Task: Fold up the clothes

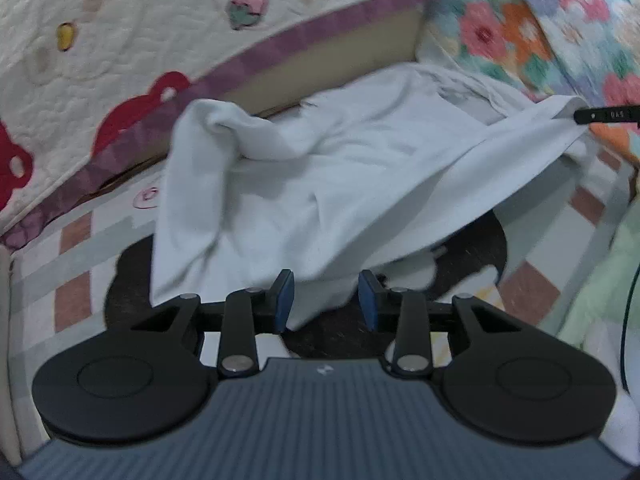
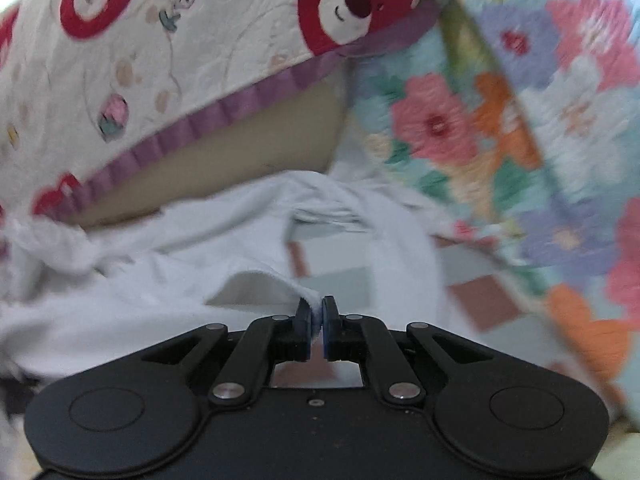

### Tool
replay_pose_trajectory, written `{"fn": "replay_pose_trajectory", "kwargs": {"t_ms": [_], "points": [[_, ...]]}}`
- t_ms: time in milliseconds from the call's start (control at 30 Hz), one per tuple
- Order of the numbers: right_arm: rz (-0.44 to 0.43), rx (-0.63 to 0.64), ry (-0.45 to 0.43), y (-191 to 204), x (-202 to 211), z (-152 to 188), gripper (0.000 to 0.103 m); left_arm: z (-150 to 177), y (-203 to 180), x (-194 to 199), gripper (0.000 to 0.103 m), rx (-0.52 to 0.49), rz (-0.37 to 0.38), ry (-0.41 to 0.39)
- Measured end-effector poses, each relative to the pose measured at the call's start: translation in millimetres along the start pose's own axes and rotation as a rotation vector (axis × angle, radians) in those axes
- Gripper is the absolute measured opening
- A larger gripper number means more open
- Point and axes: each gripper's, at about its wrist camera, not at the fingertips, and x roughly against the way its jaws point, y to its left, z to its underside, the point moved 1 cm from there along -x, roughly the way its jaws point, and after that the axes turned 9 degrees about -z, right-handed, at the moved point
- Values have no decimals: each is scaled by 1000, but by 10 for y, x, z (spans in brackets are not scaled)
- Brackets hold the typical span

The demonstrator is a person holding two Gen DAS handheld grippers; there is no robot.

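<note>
A white garment [image 1: 320,168] lies rumpled on a checked sheet [image 1: 72,264], over a dark printed patch. My left gripper [image 1: 326,300] is open, its blue pads either side of the garment's near hem, which hangs between the jaws. At the right of the left wrist view, the tip of my right gripper [image 1: 580,115] holds one corner of the cloth lifted and taut. In the right wrist view my right gripper [image 2: 316,322] is shut on a thin edge of the white garment [image 2: 140,280], which spreads away to the left.
A cream quilt with red bear prints and a purple border [image 1: 120,40] rises behind the garment. A floral blanket [image 2: 540,140] slopes along the right. A tan board [image 2: 240,160] shows between them. Pale green fabric [image 1: 600,288] and a dark cable lie at right.
</note>
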Motion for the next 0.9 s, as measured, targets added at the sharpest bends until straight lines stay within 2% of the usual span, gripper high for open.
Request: {"fn": "replay_pose_trajectory", "kwargs": {"t_ms": [33, 100, 200, 267, 333, 367, 500, 600, 733, 800, 867, 900], "points": [[25, -1, 15, -13, 40, 50, 6, 7, -54, 7, 35, -27, 2, -2], [48, -29, 41, -94, 84, 160, 6, 25, -112, -97, 36, -65, -81, 18], [48, -97, 75, -254, 66, 294, 6, 14, -81, -139, 40, -67, -174, -1], [62, -105, 86, -317, 47, 334, 6, -12, -14, -74, 40, -38, -221, -54], [88, -80, 92, -319, 31, 333, 6, -36, 148, 41, 43, 32, -252, -163], [102, -63, 94, -313, 23, 319, 6, -53, 251, 74, 43, 68, -227, -182], [112, -60, 111, -348, -42, 284, 5, -112, 558, 30, 44, 166, 40, -70], [108, -71, 120, -350, -70, 322, 6, -53, 444, -22, 49, 74, 111, 18], [96, -95, 127, -354, -58, 378, 6, 88, 310, -163, 50, 51, 89, 54], [86, -106, 129, -373, -53, 392, 6, 138, 197, -210, 47, 11, 4, 25], [74, -118, 129, -392, -52, 390, 6, 119, 159, -250, 47, -11, -33, -1], [68, -122, 130, -398, -52, 389, 7, 88, 185, -260, 47, 17, -25, -3]]}}
